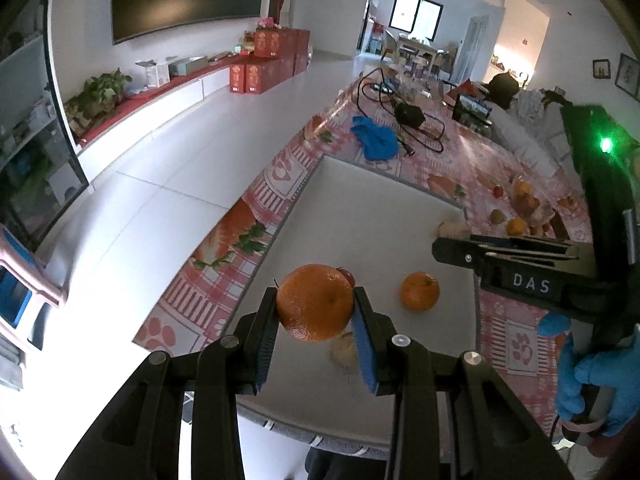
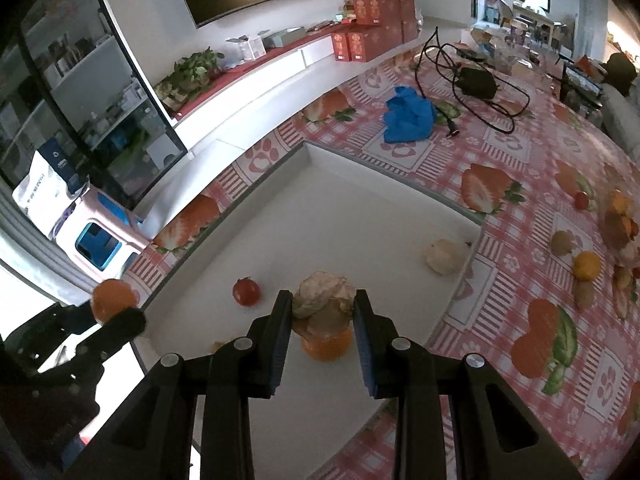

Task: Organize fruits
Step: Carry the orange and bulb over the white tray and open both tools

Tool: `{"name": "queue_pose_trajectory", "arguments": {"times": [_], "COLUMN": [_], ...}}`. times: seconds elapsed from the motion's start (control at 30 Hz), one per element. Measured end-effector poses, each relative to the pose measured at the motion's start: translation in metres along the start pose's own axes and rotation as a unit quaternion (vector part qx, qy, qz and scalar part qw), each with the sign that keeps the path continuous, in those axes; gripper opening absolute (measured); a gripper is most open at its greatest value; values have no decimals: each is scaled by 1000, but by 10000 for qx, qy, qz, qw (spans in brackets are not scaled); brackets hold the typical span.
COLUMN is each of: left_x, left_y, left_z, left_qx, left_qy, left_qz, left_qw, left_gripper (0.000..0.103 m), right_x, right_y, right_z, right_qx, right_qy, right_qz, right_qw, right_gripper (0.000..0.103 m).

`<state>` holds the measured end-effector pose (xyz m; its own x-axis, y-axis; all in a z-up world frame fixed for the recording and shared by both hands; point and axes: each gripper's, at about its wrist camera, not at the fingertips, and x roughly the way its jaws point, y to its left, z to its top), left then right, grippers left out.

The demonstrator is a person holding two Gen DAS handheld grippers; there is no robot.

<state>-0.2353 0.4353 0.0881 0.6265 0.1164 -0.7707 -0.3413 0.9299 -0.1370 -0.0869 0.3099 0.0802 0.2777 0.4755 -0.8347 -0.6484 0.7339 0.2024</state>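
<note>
Between our left gripper [image 1: 315, 304] jaws an orange [image 1: 315, 302] sits clamped above the white tray [image 1: 372, 208]. Our right gripper [image 2: 323, 306] jaws grip a papery husked fruit [image 2: 324, 300] over a second orange [image 1: 420, 291] on the tray.

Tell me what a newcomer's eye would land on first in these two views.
First, the big orange clamped in the left gripper above the white tray. Next, the papery-husked fruit pinched in the right gripper, over a small orange on the tray. Then the loud strawberry-print tablecloth with loose fruit at its right side.
</note>
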Motion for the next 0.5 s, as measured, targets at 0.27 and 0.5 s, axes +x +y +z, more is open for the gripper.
{"name": "queue_pose_trajectory", "arguments": {"times": [0.27, 0.5], "left_x": [35, 47], "left_y": [-5, -12], "left_z": [4, 2], "left_qx": [45, 187], "left_qy": [309, 393], "left_qz": [29, 167], "left_qw": [9995, 9989], "left_gripper": [39, 40], "right_x": [24, 41], "right_y": [1, 0], "right_z": [7, 9], "right_qx": [-16, 61], "right_qy": [196, 398], "right_qz": [61, 109], "right_qw": [9998, 9991], "right_gripper": [32, 32]}}
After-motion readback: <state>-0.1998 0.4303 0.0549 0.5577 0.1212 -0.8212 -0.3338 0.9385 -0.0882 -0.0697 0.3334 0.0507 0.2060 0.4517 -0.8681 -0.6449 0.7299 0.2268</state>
